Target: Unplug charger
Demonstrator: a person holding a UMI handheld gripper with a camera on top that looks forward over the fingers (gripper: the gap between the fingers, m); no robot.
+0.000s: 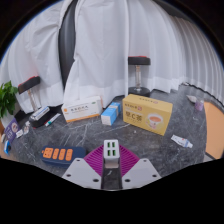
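Gripper [111, 172] fingers clamping white charger [111, 151]

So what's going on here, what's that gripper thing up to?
A person is working a hand-held gripper over a dark tabletop. A white charger stands between its two pink-padded fingers, though it is hard to tell whether they press on it yet. An orange power strip lies just to one side. Beyond the fingers sit a yellow box, a small blue box and a white box, before a white curtain.
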